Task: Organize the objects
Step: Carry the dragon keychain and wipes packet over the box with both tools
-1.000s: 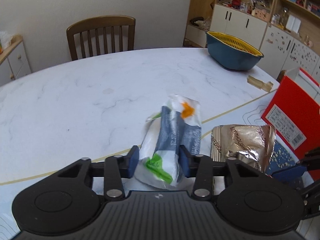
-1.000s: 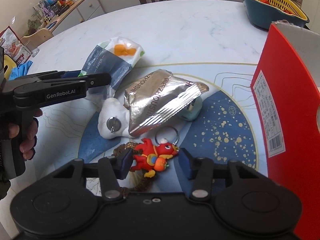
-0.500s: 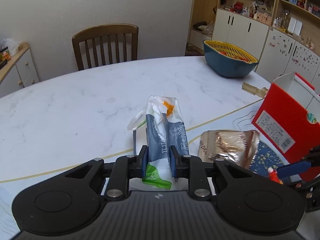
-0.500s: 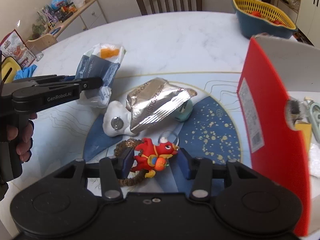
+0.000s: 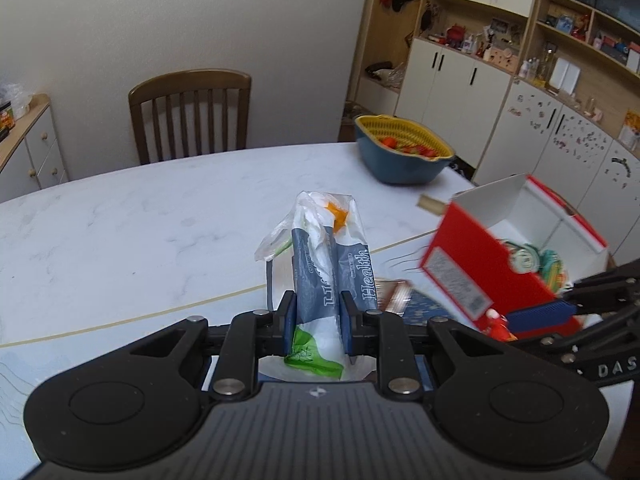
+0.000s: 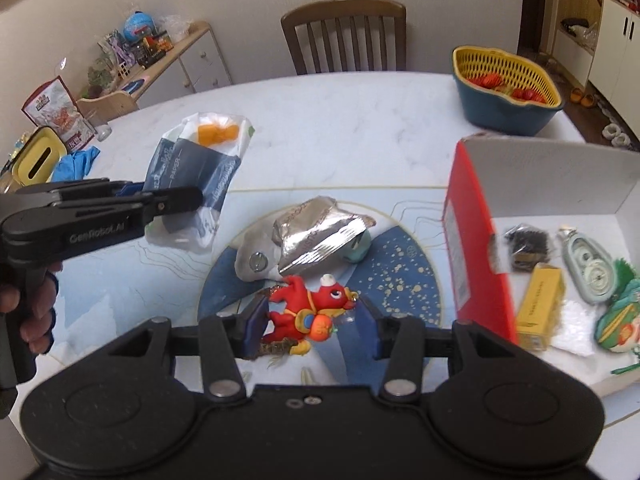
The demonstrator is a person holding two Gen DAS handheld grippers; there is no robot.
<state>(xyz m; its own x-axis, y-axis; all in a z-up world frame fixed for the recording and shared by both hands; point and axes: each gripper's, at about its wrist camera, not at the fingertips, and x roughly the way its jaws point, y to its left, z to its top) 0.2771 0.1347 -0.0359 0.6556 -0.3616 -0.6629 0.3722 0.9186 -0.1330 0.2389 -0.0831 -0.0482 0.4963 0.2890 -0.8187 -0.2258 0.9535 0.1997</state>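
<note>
Left: the left gripper (image 5: 317,326), closed on a tissue pack (image 5: 328,264), holds it above the table (image 5: 160,216). Centre: a foil bag (image 6: 320,234) lies on the blue mat (image 6: 404,280). Near centre: the right gripper (image 6: 310,326) grips a red dragon toy (image 6: 308,310). Right: an open red box (image 6: 480,232).

"Health" on tissue pack (image 5: 326,276), "GenRobot.AI" on left tool (image 6: 100,216)

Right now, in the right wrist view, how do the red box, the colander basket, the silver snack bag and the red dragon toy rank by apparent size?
1. Red box
2. Colander basket, though it is farther away
3. Silver snack bag
4. Red dragon toy, which lies nearest the camera
</note>
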